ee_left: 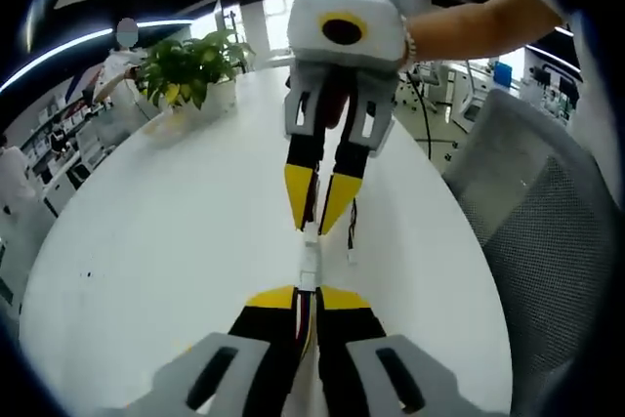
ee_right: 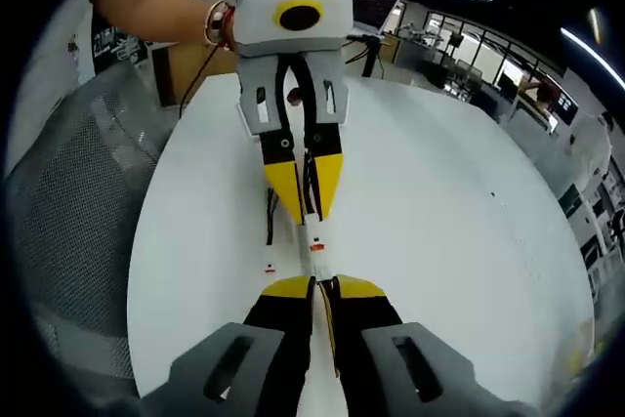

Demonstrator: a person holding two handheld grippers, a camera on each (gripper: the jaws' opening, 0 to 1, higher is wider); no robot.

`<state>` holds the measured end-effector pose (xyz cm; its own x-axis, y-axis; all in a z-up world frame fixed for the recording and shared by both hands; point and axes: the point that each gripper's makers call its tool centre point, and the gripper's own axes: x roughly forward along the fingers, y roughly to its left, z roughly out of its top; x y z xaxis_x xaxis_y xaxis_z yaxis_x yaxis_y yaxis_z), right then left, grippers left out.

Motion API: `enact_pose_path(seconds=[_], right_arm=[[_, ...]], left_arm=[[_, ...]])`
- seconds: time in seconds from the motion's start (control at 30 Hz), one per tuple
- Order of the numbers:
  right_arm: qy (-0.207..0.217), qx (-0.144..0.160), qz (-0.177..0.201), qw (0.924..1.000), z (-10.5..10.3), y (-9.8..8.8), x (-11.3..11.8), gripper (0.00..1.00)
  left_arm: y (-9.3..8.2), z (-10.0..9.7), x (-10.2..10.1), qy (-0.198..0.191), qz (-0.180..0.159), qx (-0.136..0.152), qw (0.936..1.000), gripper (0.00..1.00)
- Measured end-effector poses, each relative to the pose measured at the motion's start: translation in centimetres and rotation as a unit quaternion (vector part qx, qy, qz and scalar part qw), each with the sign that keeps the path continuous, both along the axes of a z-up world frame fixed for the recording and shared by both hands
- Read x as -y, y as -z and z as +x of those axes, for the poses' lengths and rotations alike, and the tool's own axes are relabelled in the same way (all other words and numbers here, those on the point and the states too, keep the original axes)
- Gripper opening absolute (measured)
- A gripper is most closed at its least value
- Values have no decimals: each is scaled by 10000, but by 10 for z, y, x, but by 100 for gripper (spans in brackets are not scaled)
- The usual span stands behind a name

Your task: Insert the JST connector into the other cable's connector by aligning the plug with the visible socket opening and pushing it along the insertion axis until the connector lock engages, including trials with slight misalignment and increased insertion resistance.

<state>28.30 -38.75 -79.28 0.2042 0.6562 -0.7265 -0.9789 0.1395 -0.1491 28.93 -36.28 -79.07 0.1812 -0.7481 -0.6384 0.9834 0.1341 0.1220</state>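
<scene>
White connectors (ee_left: 309, 263) between both closed tongs

Left gripper view: the left gripper (ee_left: 307, 292) stands at six o'clock over the table (ee_left: 176, 241), the right gripper (ee_left: 318, 214) facing it at twelve. The connectors (ee_left: 310, 256) lie between the two sets of tips, apparently touching end to end. A loose cable end (ee_left: 351, 231) hangs just beside them at three o'clock. A plant (ee_left: 190, 67) sits on the table's far edge at eleven; a chair (ee_left: 547, 231) stands off the table at three.

Right gripper view: the right gripper (ee_right: 320, 286) is at six, the left gripper (ee_right: 305, 204) at twelve.
</scene>
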Motion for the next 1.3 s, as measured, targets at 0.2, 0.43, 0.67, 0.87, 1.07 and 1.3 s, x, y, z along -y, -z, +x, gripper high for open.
enact_pose_path(seconds=[0.2, 0.43, 0.67, 0.87, 1.07, 1.3], right_arm=[[-19, 0, 0, 10000, 0, 1, -4, 4], [-50, -13, -65, 10000, -1, 3, -6, 4], [-18, -36, -106, 9999, 0, 6, -5, 4], [-30, -41, -165, 9999, 0, 8, -5, 4], [-31, -60, -216, 9997, -1, 11, -5, 4], [-59, -41, -271, 9996, -1, 13, -4, 4]], left_arm=[[1, -2, 3, 44, 30, 29, 10000, 1], [3, -2, 2, 36, 54, 14, 10000, 1], [3, -2, 2, -21, 23, -23, 10000, 1], [4, -2, 2, -8, 31, -40, 10000, 1], [4, -3, 3, -17, 1, -48, 10000, 1], [6, -3, 2, -4, 54, -58, 10000, 1]])
